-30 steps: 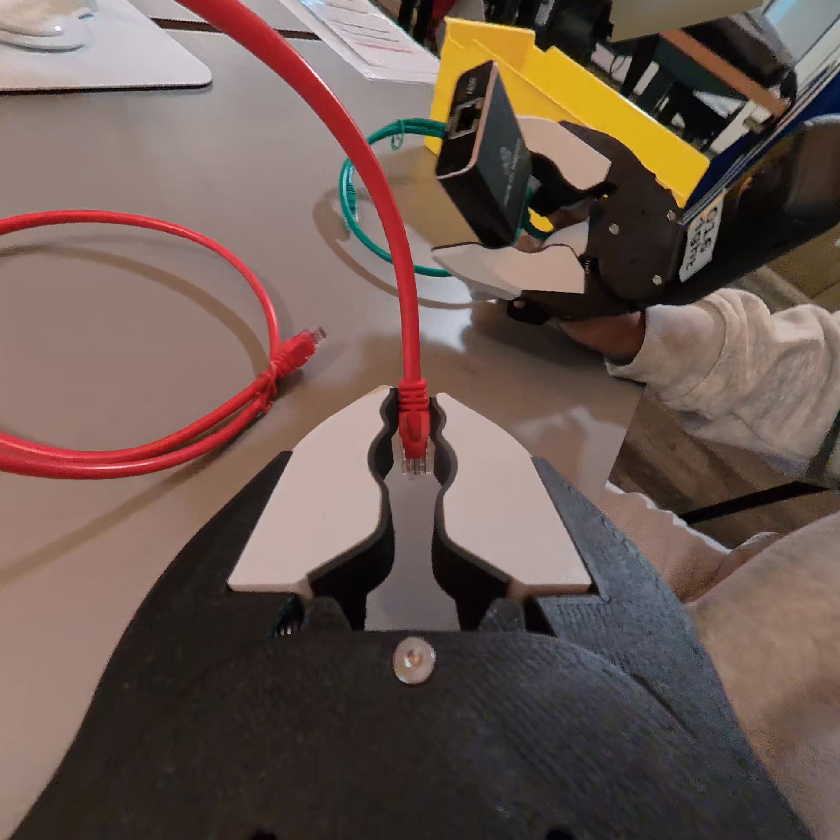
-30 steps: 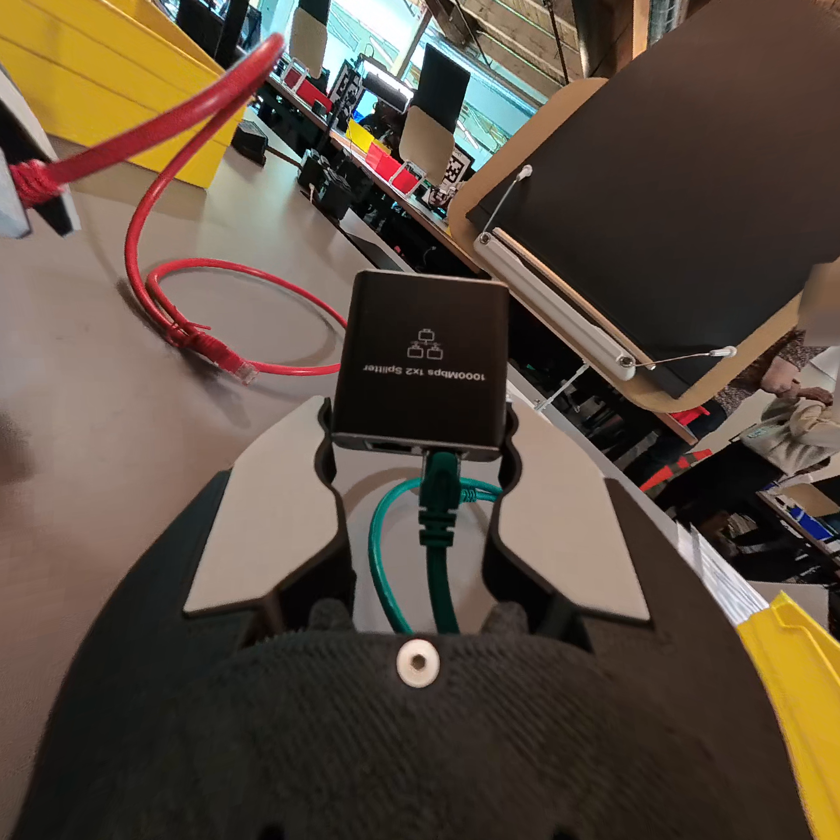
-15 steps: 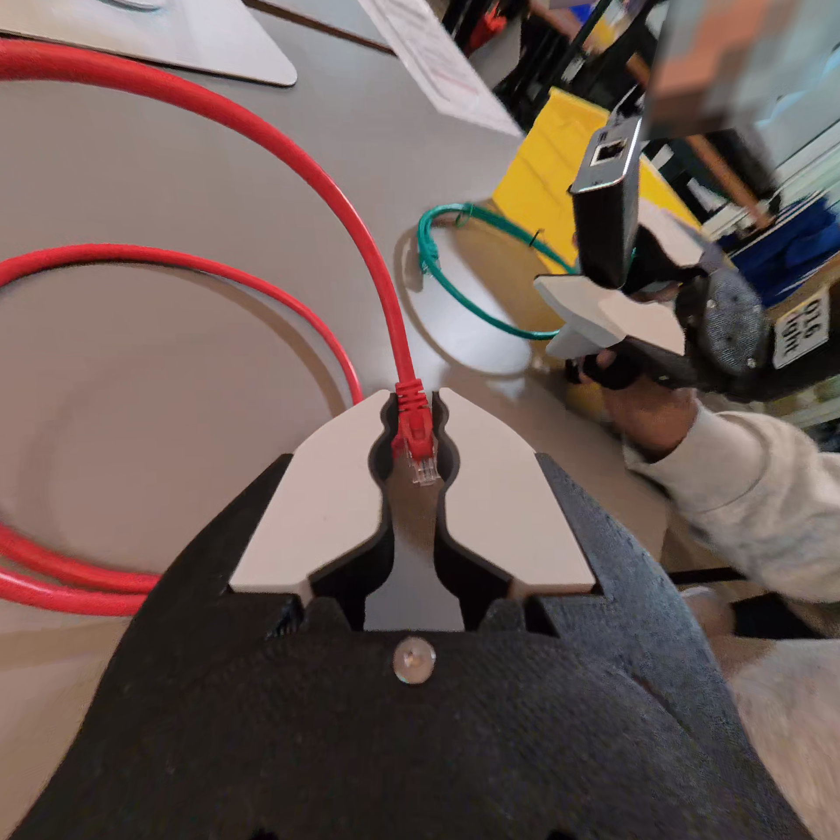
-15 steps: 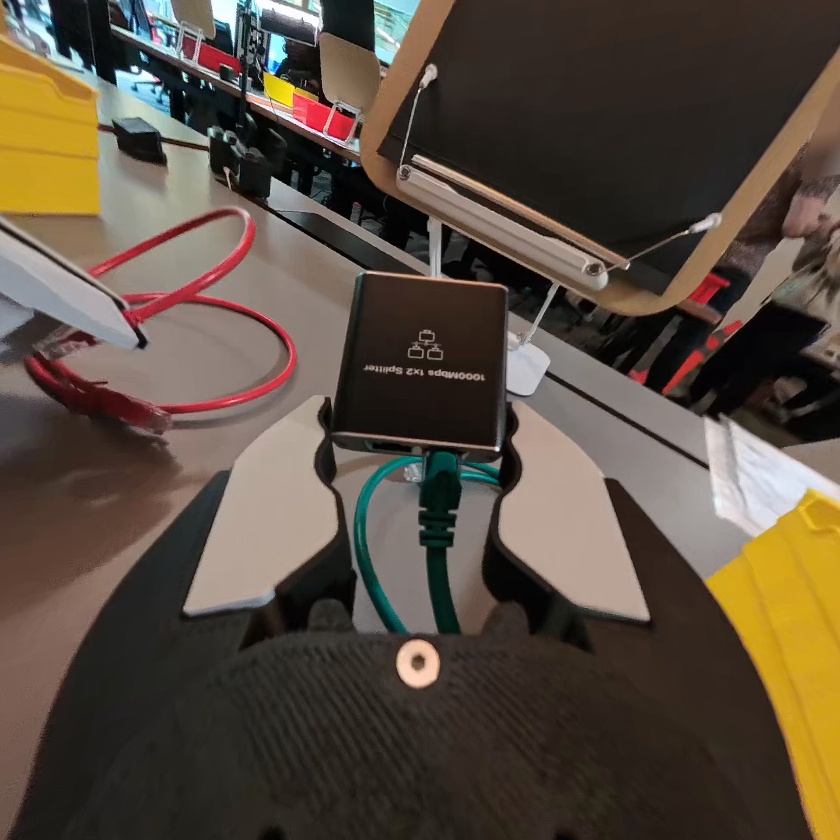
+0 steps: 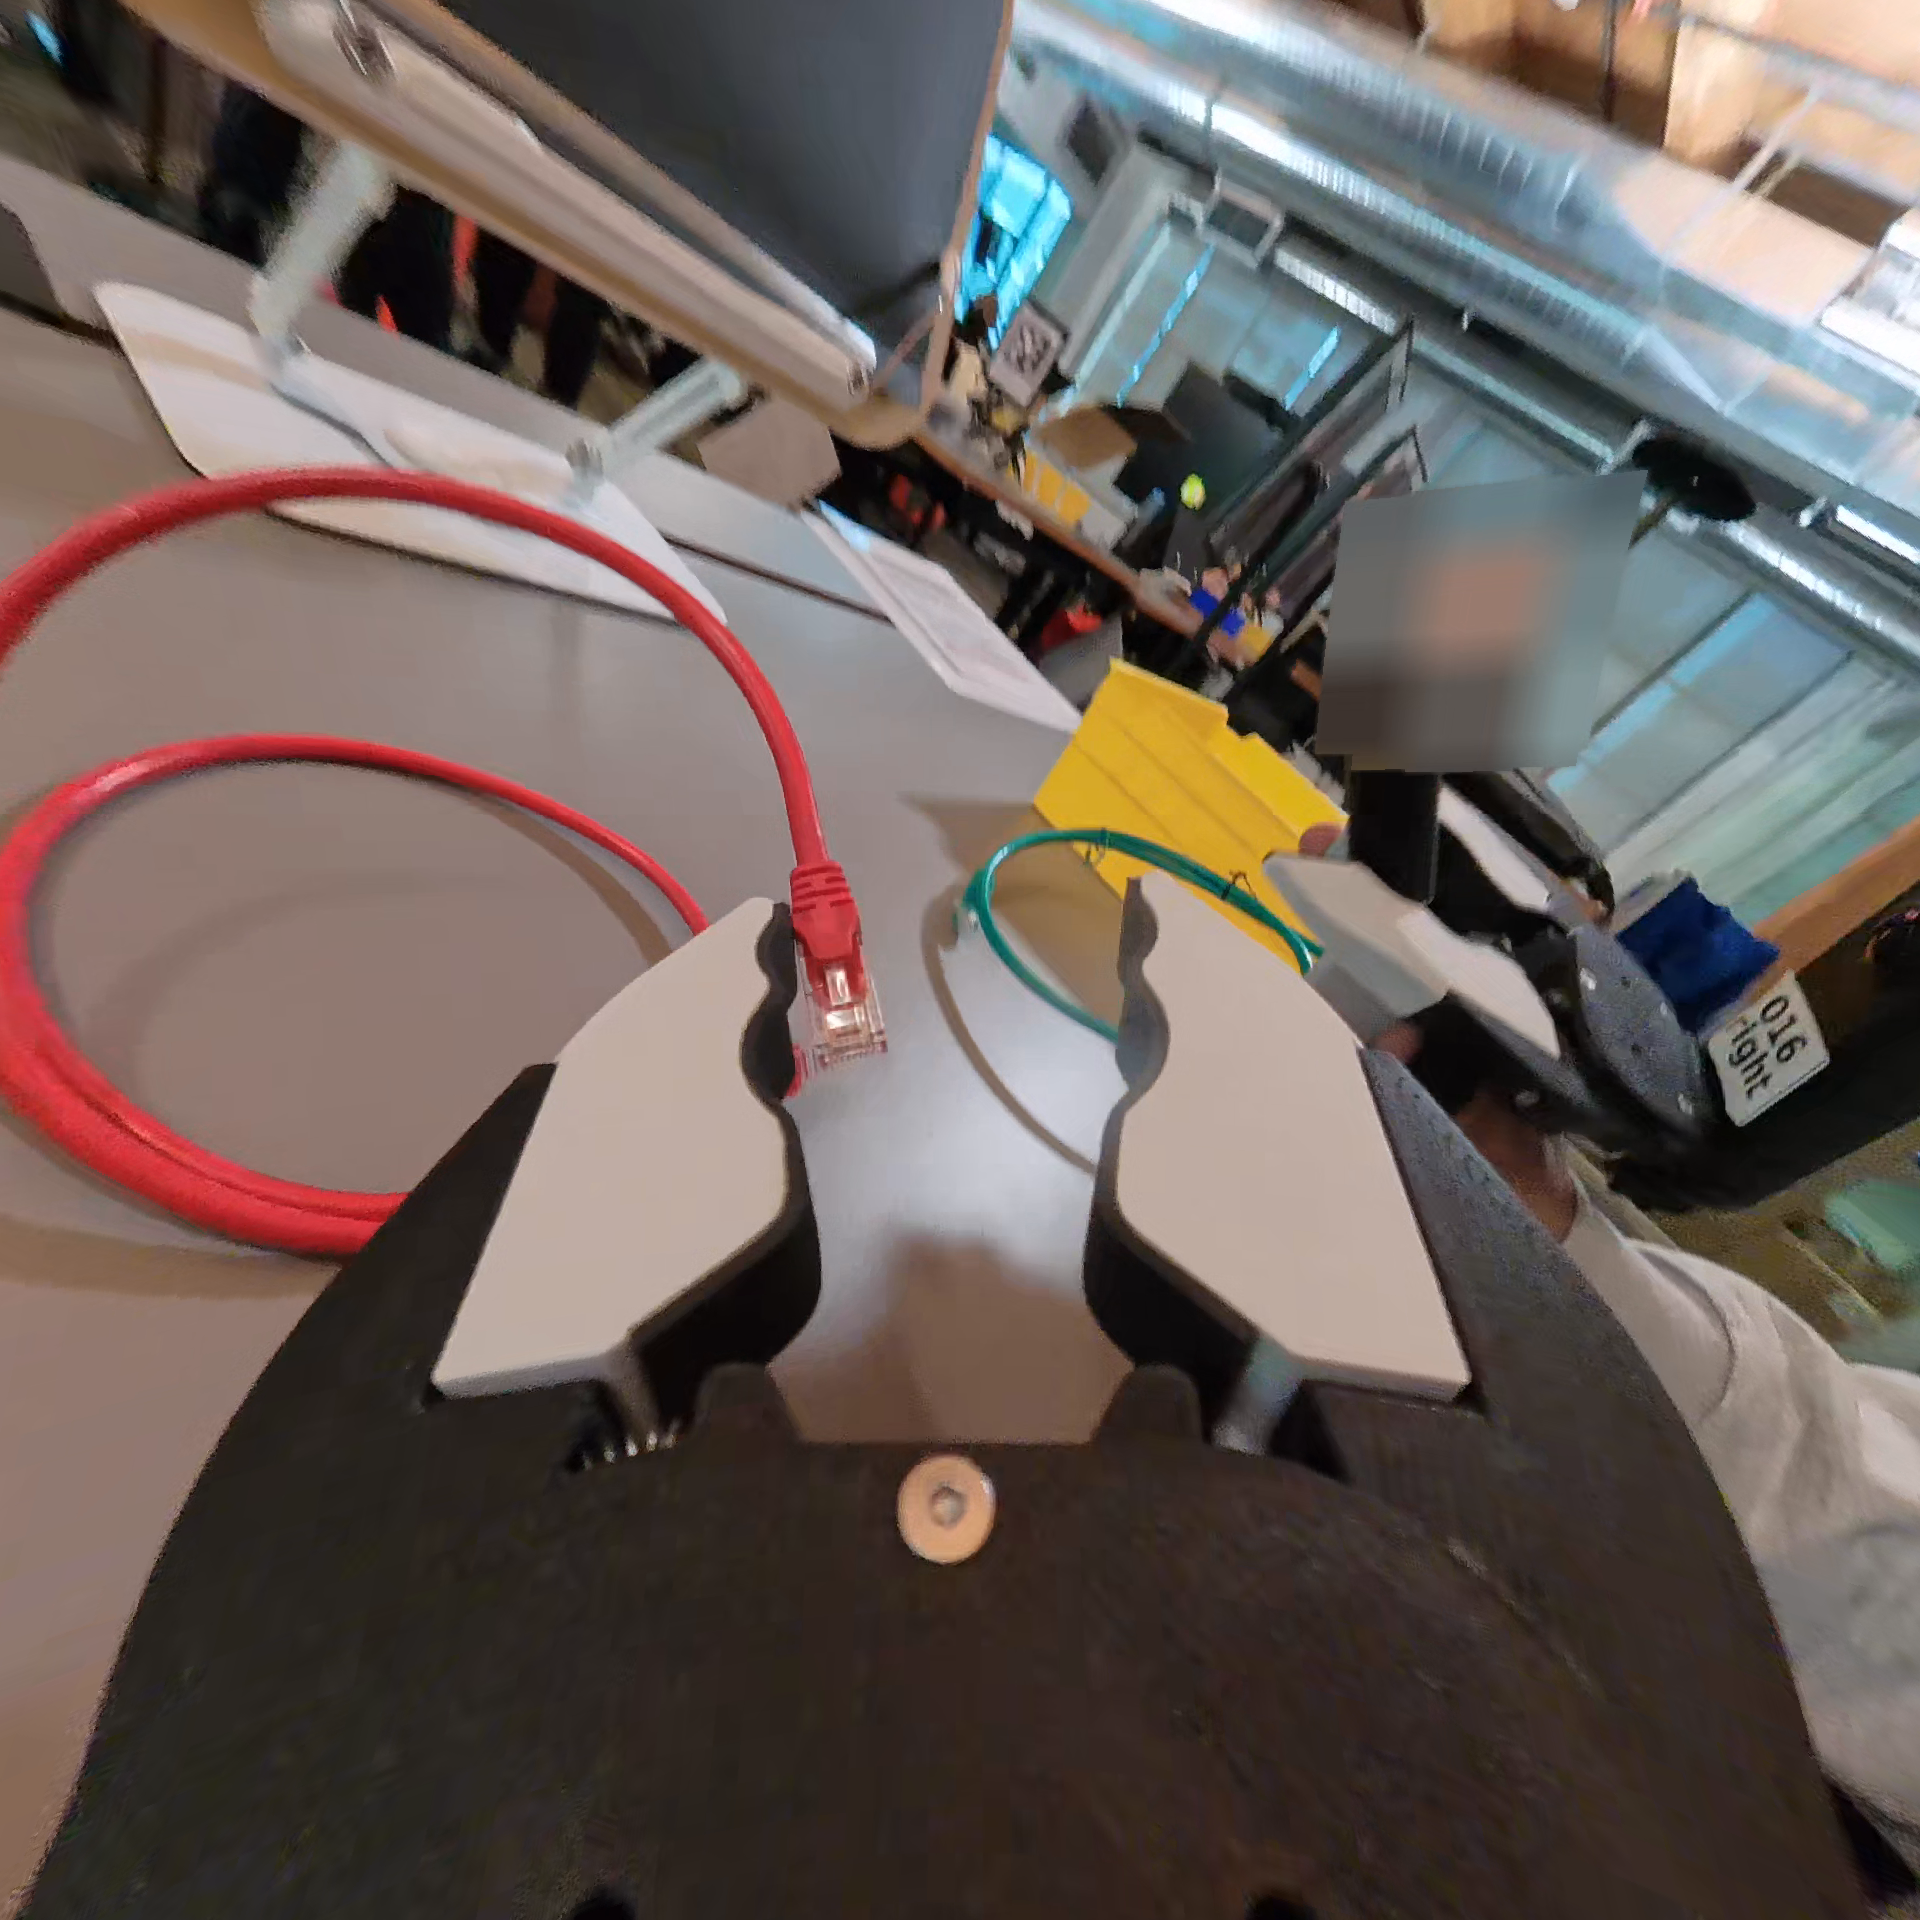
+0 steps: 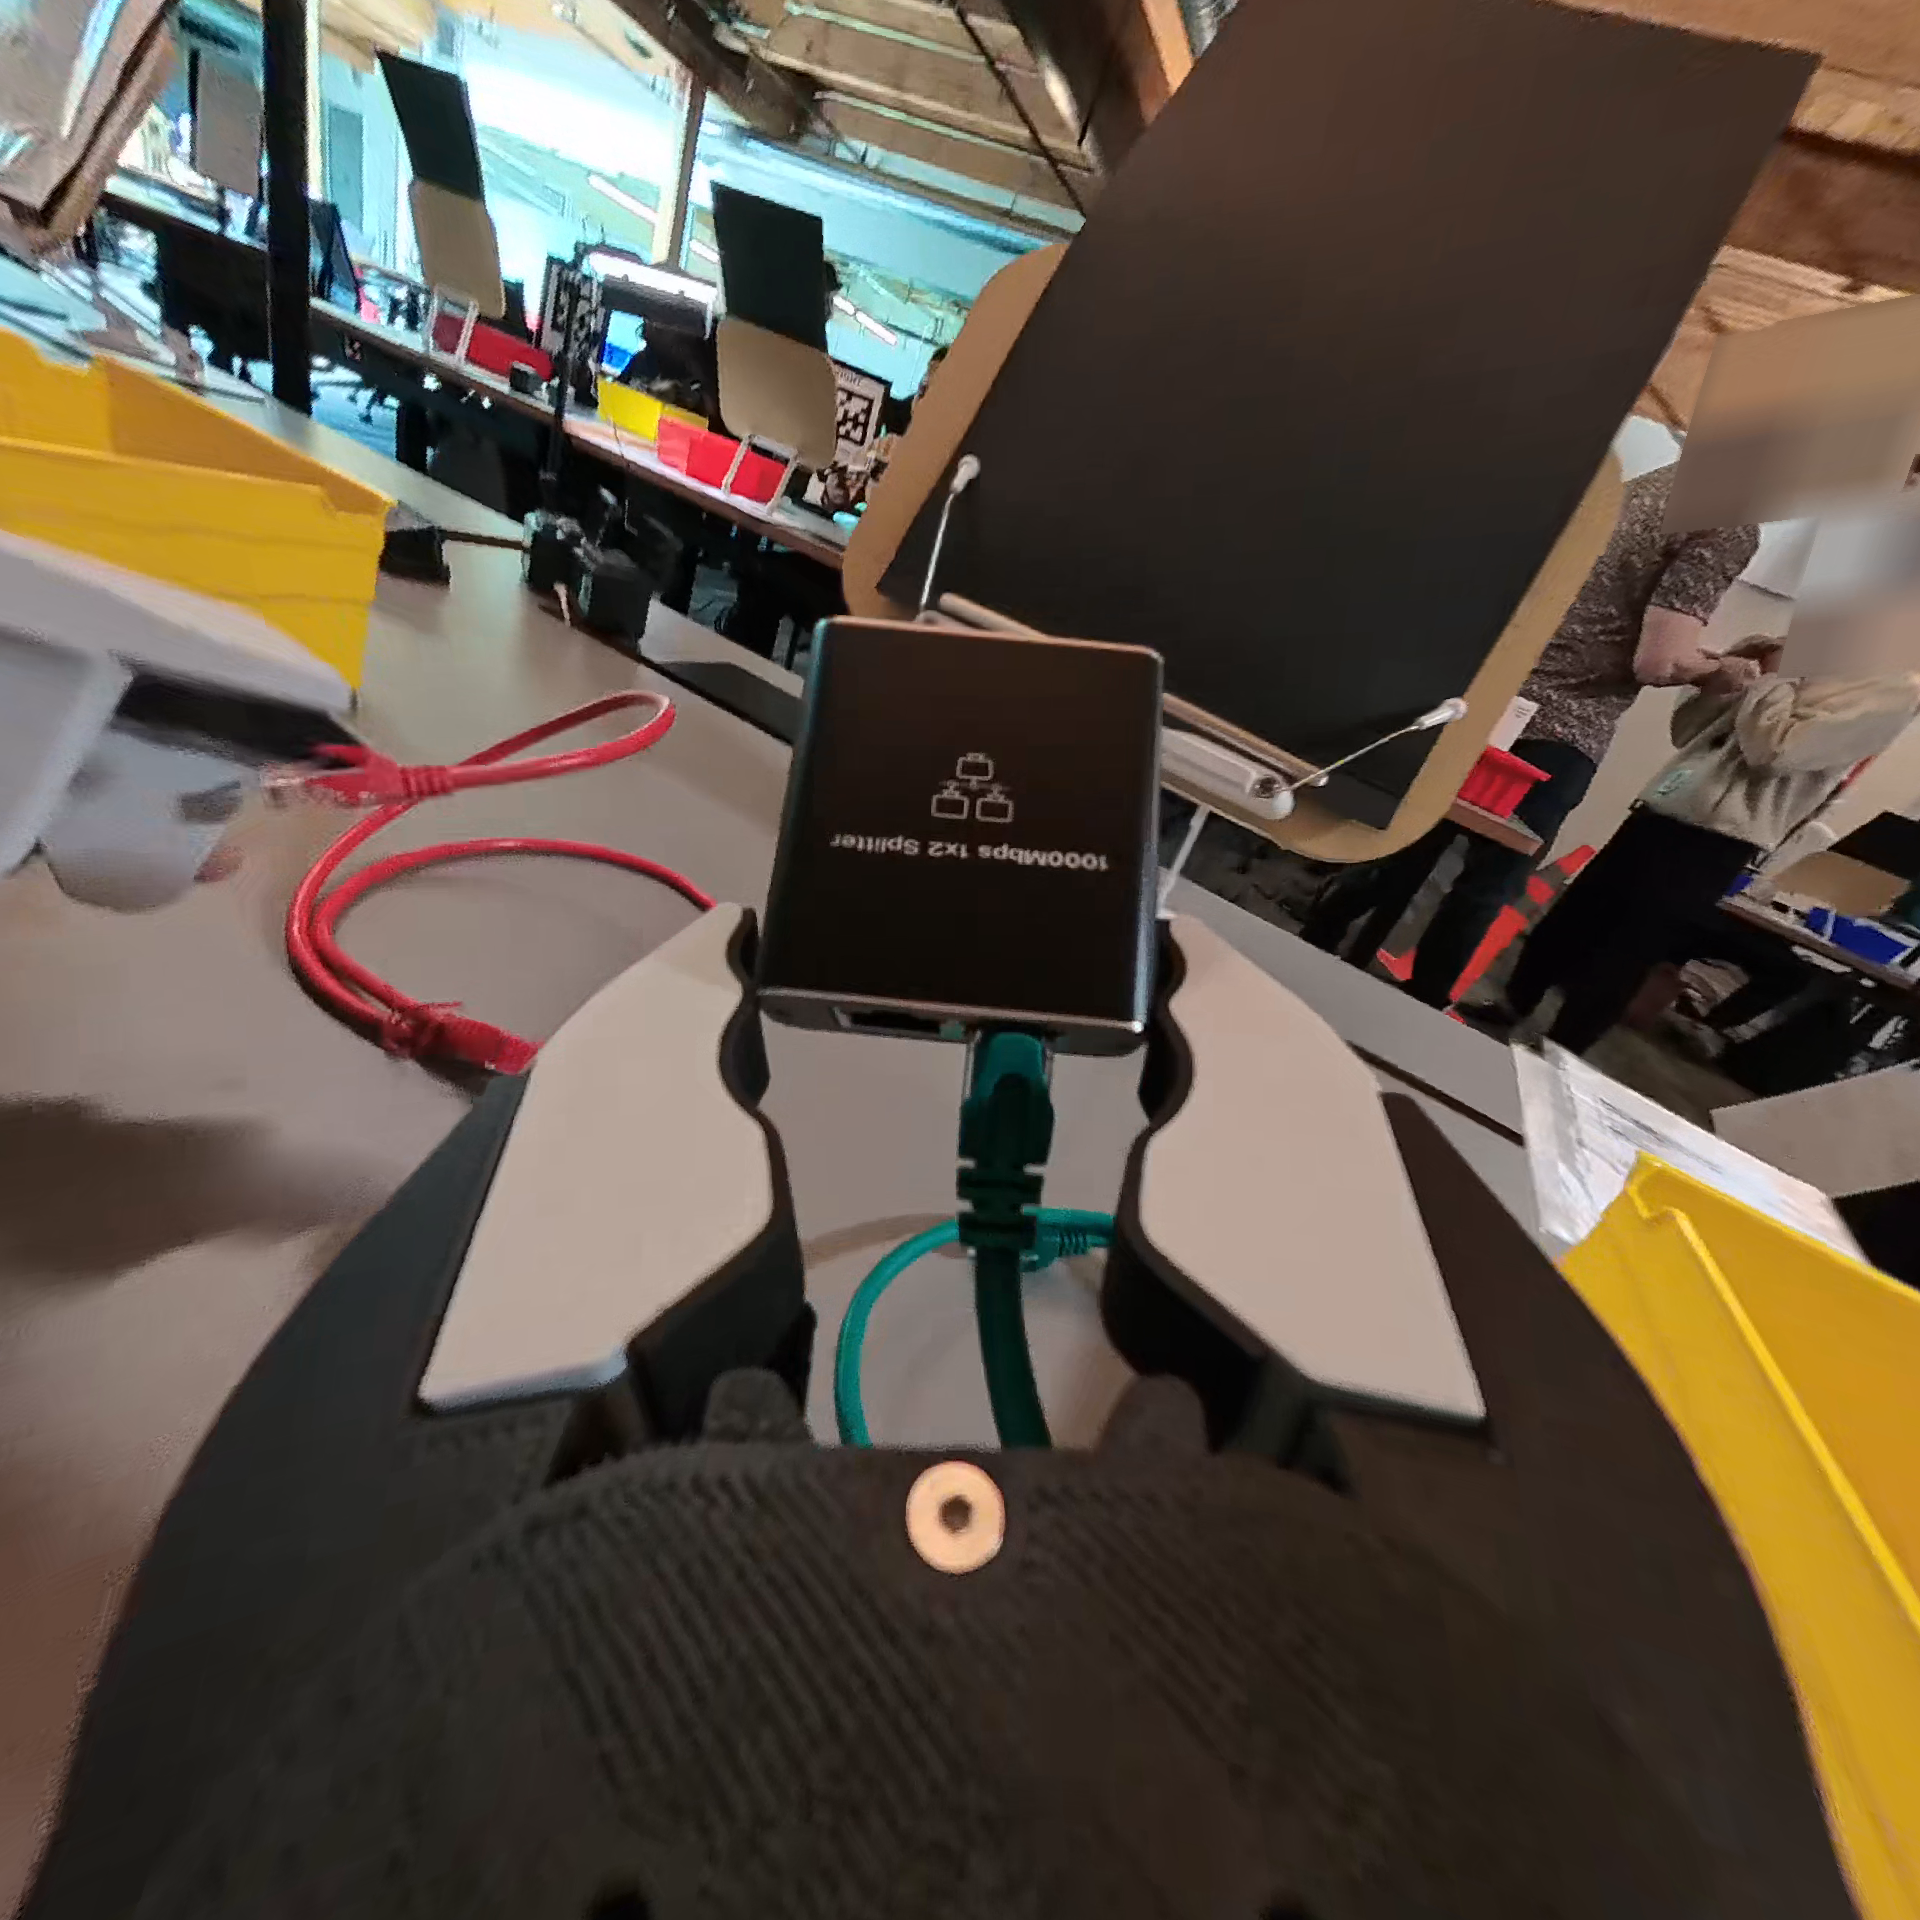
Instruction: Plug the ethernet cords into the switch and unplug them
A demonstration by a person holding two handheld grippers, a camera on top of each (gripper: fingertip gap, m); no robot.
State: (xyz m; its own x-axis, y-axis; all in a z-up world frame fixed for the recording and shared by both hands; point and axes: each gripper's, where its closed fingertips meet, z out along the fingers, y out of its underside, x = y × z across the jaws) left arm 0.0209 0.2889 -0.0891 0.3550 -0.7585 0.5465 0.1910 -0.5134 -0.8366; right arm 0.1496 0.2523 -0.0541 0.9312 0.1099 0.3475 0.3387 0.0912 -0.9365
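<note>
**Red plug loose, green cord in: one plug-in to go**

While the left tongs (image 5: 945, 977) stand wide apart, the red cord (image 5: 436, 769) has its plug (image 5: 836, 971) leaning against the inner edge of the left-hand finger (image 5: 665, 1122), clear tip pointing back toward the camera. Nothing pinches it; the other finger is well clear, so the plug looks free, whether resting on or just above the grey tabletop (image 5: 436, 665) I cannot tell. The rest of that cord loops over the tabletop to the left.

Over to the other side: the right tongs (image 6: 951, 997) are clamped on the black switch (image 6: 971, 821), squeezing its two side walls near the end facing the camera. A green cord (image 6: 1003, 1132) is seated in a port on that end and curls down between the fingers. Next to it a second port looks vacant, though it sits in shadow. A yellow bin (image 6: 197, 488) lies off to the left, another at the near right.

My read: green is done, red is the step in hand. The next move calls for a fresh pinch on the red plug's boot with the tip pointing outward, then lining it up with a free port while the right side holds the switch steady. The latch tab's facing is too small to judge, and that decides whether it seats.
</note>
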